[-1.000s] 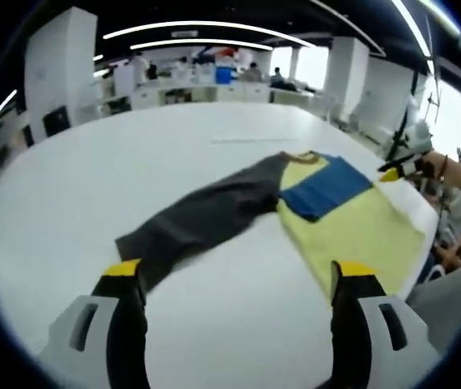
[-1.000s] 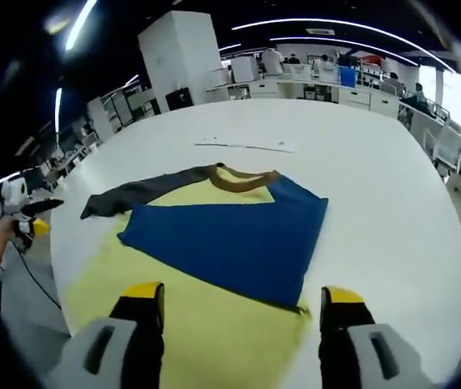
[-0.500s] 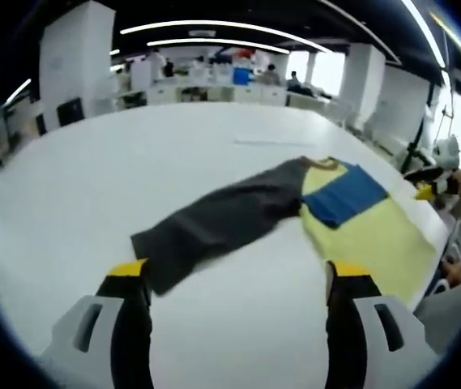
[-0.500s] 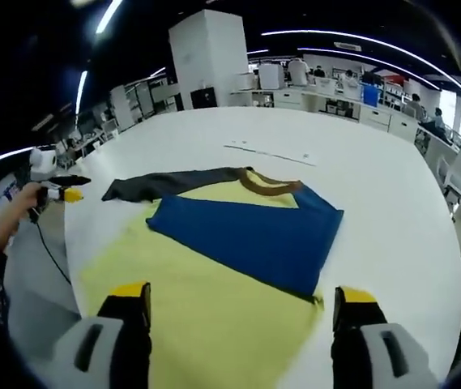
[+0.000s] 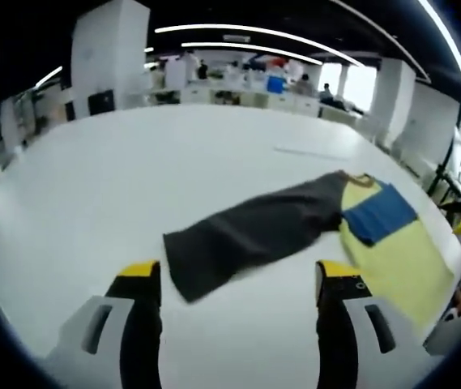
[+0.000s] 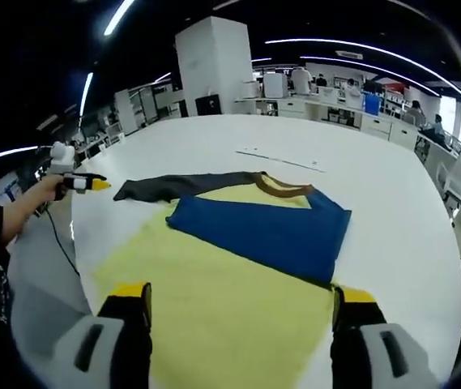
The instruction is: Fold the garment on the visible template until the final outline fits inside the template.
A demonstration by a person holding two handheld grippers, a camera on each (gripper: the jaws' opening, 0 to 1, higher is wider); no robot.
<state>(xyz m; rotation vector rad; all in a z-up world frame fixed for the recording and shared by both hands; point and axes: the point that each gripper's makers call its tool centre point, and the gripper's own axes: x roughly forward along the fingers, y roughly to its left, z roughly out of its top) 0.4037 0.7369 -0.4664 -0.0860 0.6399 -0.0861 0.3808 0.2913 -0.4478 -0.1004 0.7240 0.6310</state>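
left gripper view shows the shirt (image 5: 311, 227) flat on the white table (image 5: 133, 178), blue sleeve (image 6: 271, 235) already folded over the yellow body, grey sleeve (image 5: 246, 239) not yet folded, and both grippers (image 5: 234, 279) (image 6: 238, 300) with jaws apart, holding nothing.

My left gripper view looks over the table (image 5: 92, 186) from the shirt's (image 5: 295, 227) sleeve end; my right gripper view looks across its hem (image 6: 214, 308). Both share the shirt.
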